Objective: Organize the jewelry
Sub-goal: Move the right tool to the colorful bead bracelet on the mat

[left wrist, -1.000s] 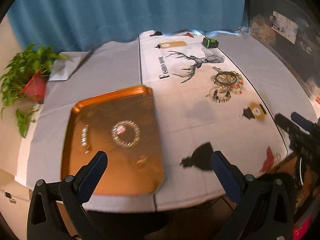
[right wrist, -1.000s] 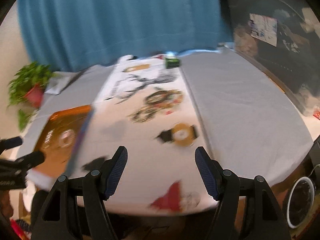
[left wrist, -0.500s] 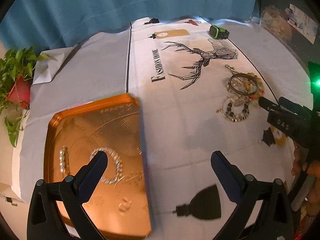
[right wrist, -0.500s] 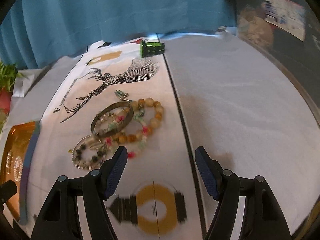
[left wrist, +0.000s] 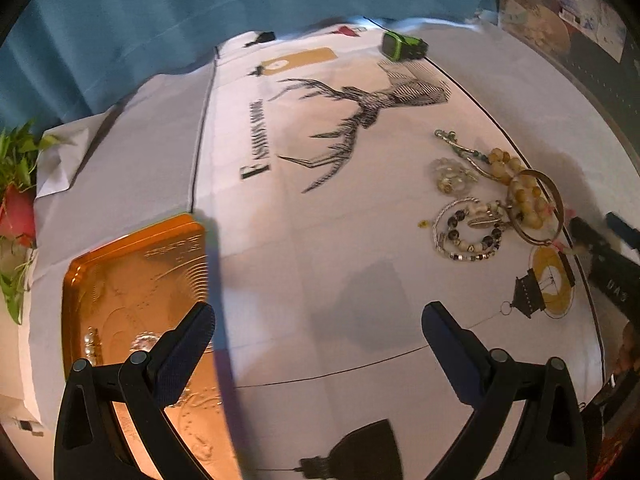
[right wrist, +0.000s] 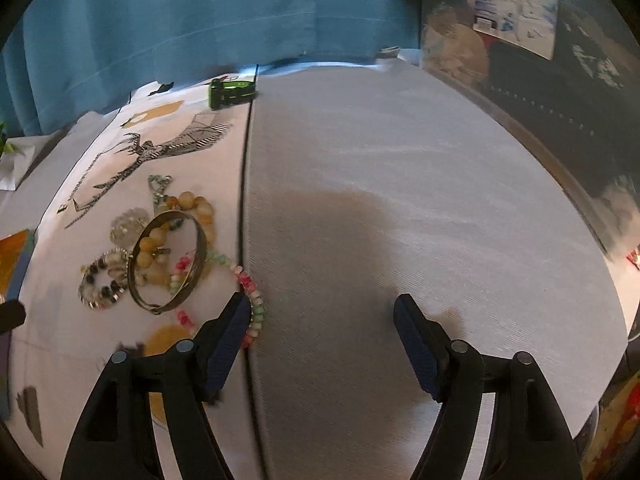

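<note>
I am taking the orange tray (left wrist: 132, 280) as my landmark. Two pieces are already lying in it: a short pearl strand (left wrist: 91, 344) near its left rim and a sparkly ring-shaped bracelet (left wrist: 146, 342) just right of that, half hidden behind my left gripper (left wrist: 318, 330). That gripper is hanging over the tray's right edge with its jaws standing wide apart and nothing between them.

Well to the right of the tray, the rest of the jewelry is waiting in a loose pile: a metal bangle (right wrist: 168, 258), amber beads (right wrist: 188, 204), a black-and-white beaded bracelet (right wrist: 102, 280), a pink-and-green beaded strand (right wrist: 250, 292) and a few smaller bits I cannot make out.

My right gripper (right wrist: 322, 334) is working beside that pile, its jaws opening and empty, the left finger just touching or overlapping the pink-and-green strand; I cannot tell which.

I am judging the job as barely started: two pieces sorted, most remaining.
</note>
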Demonstrator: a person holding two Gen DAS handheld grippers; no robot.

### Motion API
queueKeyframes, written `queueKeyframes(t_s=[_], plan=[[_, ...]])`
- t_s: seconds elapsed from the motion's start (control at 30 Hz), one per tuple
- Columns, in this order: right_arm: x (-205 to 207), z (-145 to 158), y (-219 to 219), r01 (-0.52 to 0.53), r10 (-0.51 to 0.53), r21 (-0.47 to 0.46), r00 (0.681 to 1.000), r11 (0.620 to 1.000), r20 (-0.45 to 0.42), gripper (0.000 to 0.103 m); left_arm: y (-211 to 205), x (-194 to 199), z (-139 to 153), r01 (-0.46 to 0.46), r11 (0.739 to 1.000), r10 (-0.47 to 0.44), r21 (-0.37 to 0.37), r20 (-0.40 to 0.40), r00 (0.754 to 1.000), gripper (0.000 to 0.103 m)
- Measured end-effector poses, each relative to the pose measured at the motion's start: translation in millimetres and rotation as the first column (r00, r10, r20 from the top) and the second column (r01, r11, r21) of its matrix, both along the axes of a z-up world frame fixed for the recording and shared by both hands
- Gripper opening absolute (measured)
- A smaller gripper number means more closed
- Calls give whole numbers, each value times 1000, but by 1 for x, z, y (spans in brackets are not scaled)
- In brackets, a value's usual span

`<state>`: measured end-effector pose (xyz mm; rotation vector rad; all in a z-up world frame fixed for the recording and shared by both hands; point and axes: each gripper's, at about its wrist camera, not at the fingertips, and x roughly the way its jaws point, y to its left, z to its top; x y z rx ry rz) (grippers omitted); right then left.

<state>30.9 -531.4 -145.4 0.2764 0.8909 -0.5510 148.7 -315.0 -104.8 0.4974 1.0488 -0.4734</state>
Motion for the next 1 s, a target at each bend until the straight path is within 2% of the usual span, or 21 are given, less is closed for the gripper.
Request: queueKeyframes(t_s=[0.03,0.1,0.13,0.23,0.27,0.33,0.5,0.63,0.73,0.83,0.93,1.0], plan=[[-3,1,-2,14,-14,-23,1000,1000,-10,75,-3,0,-1,4,1000,-4,3,0,1000,103],[-10,4,-6,76,-82,-130,996,989,-44,75,-9,-1,-3,15,1000,-15,6,0,1000,103],[-14,4,-11,91,-98,-137,994,986,-45,75,-12,-2,-3,21,1000,-21,2,-3,1000,103],[-20,2,-23,83,-83,-14,997,996,5,75,-19,-2,-2,33,999,-33,-11,-4,999,103],[-23,3,-24,80,-80,1,997,997,20,75,-21,-2,-1,35,999,-35,-13,-3,999,103],[-23,4,-25,68,-68,8,997,998,38,75,-28,-2,1,44,999,-44,-17,-6,999,103],[-21,1,-25,49,-48,-12,999,999,19,76,-47,-10,8,65,996,-67,-67,-38,997,103],[-26,0,-25,31,-31,0,999,1000,22,76,-76,-23,12,116,990,-120,-87,-50,991,103],[-25,0,-25,6,-6,-5,1000,1000,23,76,-106,-33,9,193,979,-196,-59,-53,979,103],[-28,0,-24,-23,23,-16,999,1000,23,77,-138,-41,-5,286,958,-286,-12,-86,954,103],[-31,-2,-28,-44,44,-10,998,999,37,80,-154,-43,-21,314,949,-309,33,-111,945,103],[-35,-3,-31,-51,52,-12,998,999,46,82,-159,-38,-28,310,950,-303,26,-153,941,102]])
